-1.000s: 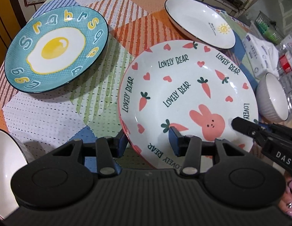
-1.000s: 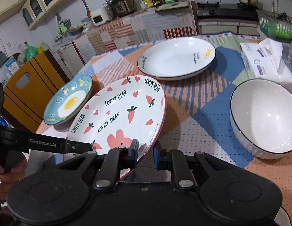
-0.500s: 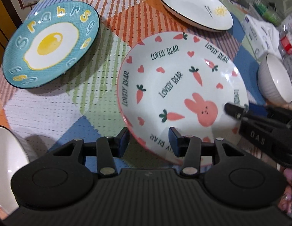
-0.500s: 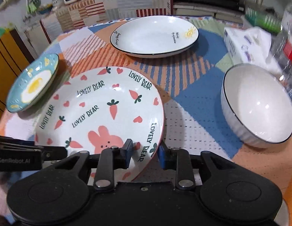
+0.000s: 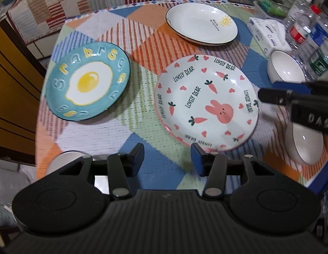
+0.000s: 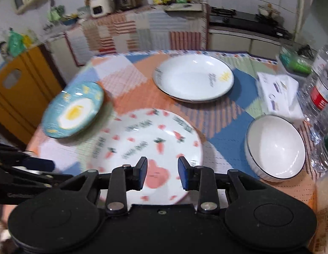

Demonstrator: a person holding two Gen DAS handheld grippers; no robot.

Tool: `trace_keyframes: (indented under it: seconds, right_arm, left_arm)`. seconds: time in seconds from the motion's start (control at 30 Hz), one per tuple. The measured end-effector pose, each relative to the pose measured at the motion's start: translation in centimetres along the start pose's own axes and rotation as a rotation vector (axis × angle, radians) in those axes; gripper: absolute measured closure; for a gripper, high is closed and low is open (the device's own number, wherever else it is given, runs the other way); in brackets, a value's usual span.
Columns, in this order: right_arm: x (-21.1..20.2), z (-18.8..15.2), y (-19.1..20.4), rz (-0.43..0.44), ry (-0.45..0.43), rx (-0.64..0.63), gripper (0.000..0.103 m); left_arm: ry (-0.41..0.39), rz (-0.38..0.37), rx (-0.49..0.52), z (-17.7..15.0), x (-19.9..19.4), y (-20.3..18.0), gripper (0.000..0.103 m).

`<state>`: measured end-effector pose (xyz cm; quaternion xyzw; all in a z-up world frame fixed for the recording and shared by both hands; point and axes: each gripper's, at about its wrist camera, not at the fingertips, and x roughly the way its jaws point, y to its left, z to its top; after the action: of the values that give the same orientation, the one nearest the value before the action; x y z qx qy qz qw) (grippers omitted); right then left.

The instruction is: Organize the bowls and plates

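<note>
Nearest, the left gripper (image 5: 167, 158) hangs above the table's near edge with its blue-padded fingers spread wide and nothing between them; the right gripper (image 6: 162, 173) is likewise spread and empty, over the near rim of the rabbit plate (image 5: 206, 103). That plate, round, shallow and glossy white with pink hearts, carrots and "LOVELY BEAR" lettering, lies flat on the patchwork tablecloth (image 5: 142, 42), a woven-looking cover of orange, blue and green striped panels. To its left, apart from it, sits the teal egg plate (image 5: 87, 81), with raised letters around a fried-egg motif. At the near right a white bowl (image 5: 303, 144) with a thin dark rim is partly hidden by the right gripper's black body; a second, ribbed white bowl (image 6: 275, 148) stands farther back on the right. Beyond it lie a tissue pack (image 6: 279, 94) and clear plastic bottles (image 5: 301, 25). Farthest is the white sun plate (image 5: 201, 25), dark-rimmed, unobstructed.
</note>
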<state>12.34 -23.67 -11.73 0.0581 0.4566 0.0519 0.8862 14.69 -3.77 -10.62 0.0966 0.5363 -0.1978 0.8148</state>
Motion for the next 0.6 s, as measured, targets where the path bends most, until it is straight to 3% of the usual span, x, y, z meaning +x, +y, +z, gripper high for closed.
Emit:
trace_keyframes:
  seconds: [0.3, 0.6]
  right_arm:
    - [-5.4, 1.6, 3.7, 0.084, -0.031, -0.042, 0.062]
    - [-8.1, 2.8, 7.4, 0.155, -0.020, -0.118, 0.047]
  left_arm:
    - [-0.017, 0.037, 0.025, -1.5, -4.4, 2.9, 0.054]
    - [-0.057, 0.064, 0.029, -1.9, -8.5, 6.6, 0.046]
